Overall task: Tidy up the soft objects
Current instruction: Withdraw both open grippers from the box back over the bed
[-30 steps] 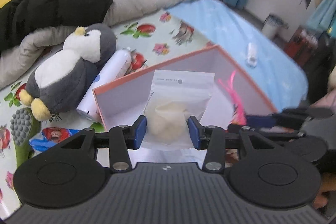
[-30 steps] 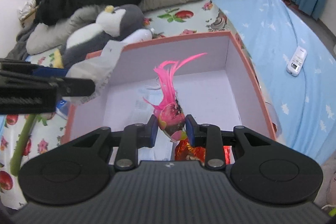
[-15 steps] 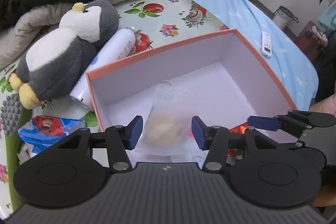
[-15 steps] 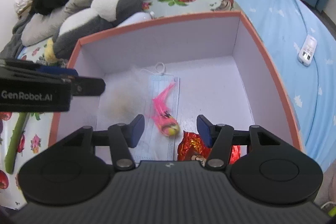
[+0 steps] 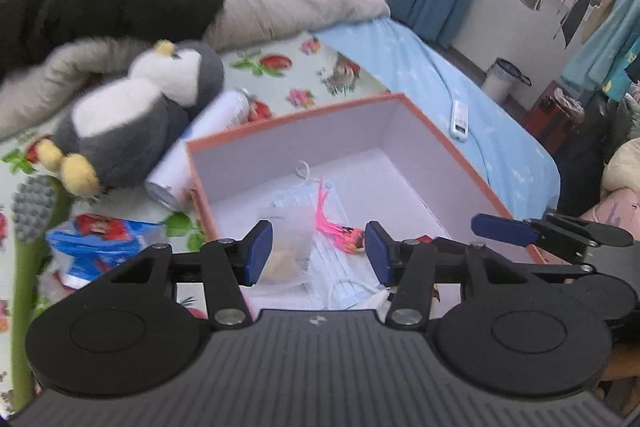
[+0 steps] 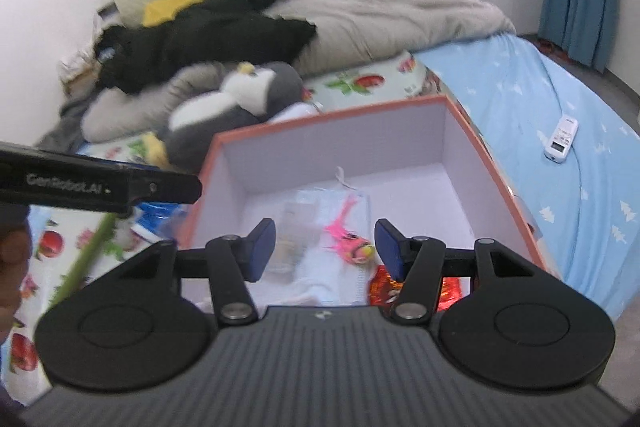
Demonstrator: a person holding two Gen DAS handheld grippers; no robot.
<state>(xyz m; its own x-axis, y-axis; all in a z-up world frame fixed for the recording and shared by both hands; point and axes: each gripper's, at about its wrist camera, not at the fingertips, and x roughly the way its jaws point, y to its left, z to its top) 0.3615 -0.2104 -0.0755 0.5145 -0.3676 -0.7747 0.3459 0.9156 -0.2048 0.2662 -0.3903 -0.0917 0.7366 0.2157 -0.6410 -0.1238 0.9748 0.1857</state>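
While hovering over the near side of the orange-rimmed box point(image 5: 304, 115), holding nothing: left gripper point(image 5: 319, 251) spread wide, bare pads, and right gripper point(image 6: 323, 247) likewise wide open and empty. Judged a pause between loads, with jaws kept apart ready for the next soft thing.

Already lying on the box floor, near left to near right: clear bag of pale fluff point(image 5: 288, 247), blue face mask point(image 5: 340, 267) flat beneath, pink feather toy point(image 5: 340, 235) on top of the mask, red foil packet point(image 6: 380, 287) in the near right corner. Probably laid low and flat to leave room.

Left outside, to the left of the box: penguin plush point(image 5: 132, 119), touching a white spray can point(image 5: 200, 147) against the box wall, and nearer, a blue snack packet point(image 5: 100, 239). Likely next for the left side, being closest.
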